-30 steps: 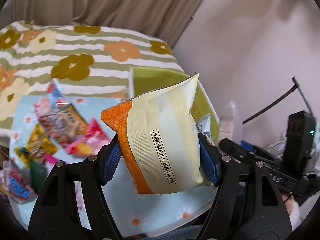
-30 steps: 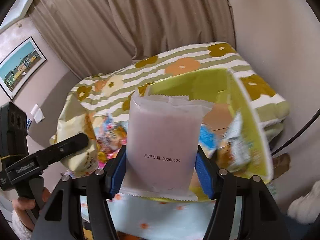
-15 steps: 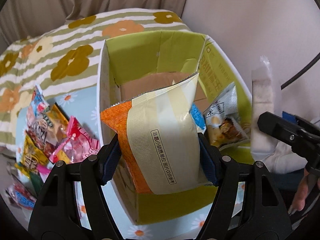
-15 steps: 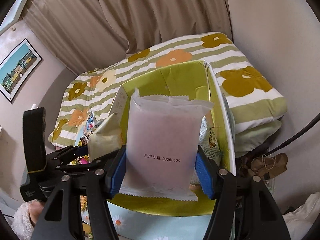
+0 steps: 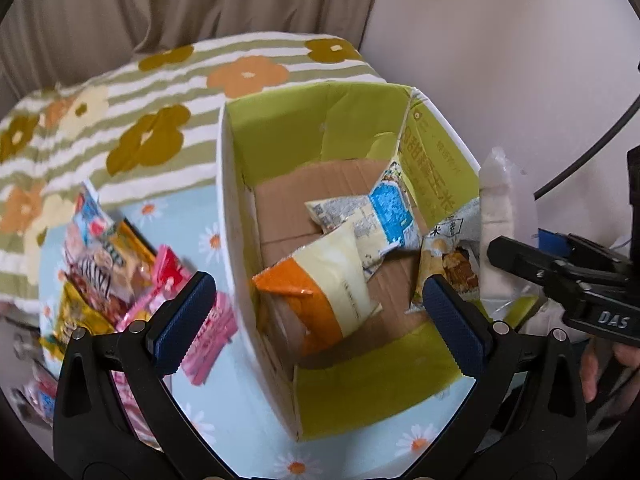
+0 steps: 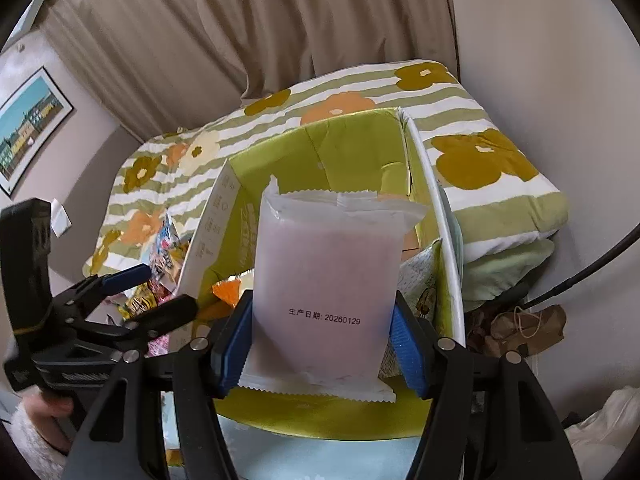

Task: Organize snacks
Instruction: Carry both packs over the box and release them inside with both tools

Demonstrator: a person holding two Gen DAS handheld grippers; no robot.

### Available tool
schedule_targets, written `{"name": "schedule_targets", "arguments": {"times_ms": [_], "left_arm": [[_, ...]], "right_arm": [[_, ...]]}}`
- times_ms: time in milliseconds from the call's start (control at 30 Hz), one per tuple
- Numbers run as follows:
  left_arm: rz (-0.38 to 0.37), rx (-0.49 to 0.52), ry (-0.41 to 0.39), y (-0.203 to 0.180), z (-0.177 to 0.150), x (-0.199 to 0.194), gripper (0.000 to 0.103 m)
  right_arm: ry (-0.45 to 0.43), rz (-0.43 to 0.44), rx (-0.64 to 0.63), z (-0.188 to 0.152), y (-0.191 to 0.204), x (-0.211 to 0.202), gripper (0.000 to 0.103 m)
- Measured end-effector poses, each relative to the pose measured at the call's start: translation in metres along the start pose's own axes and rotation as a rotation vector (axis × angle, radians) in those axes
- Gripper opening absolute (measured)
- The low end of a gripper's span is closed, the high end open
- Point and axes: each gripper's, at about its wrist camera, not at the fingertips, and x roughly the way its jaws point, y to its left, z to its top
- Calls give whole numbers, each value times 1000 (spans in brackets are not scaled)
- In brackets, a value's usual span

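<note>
Released since the half-second-earlier frame: orange-and-cream packet [image 5: 320,292] now lies inside the green carton [image 5: 360,364]; left gripper [image 5: 316,316] jaws wide apart, empty. Right gripper [image 6: 320,344] clamps the pale pink pouch [image 6: 326,280] low on its sides, above the carton. Pouch judged light, soft, crinkly, slippery; grip the flat sides near the bottom seam.

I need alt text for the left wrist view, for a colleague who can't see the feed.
The left gripper hangs open above an open green-lined cardboard box, where an orange-and-cream snack packet lies on two other packets. More bright snack packets are strewn on the daisy-print cloth left of the box.
</note>
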Motion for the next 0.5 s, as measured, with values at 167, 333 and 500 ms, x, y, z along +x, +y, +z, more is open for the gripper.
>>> {"name": "schedule_targets", "arguments": {"times_ms": [167, 333, 500], "left_arm": [[20, 2, -4, 9, -7, -5, 103], [16, -26, -7, 18, -7, -9, 103], [22, -41, -10, 24, -9, -11, 103]], "right_arm": [[24, -22, -69, -6, 12, 9, 59], [29, 16, -99, -8, 24, 17, 59], [21, -35, -152, -9, 34, 19, 59]]}}
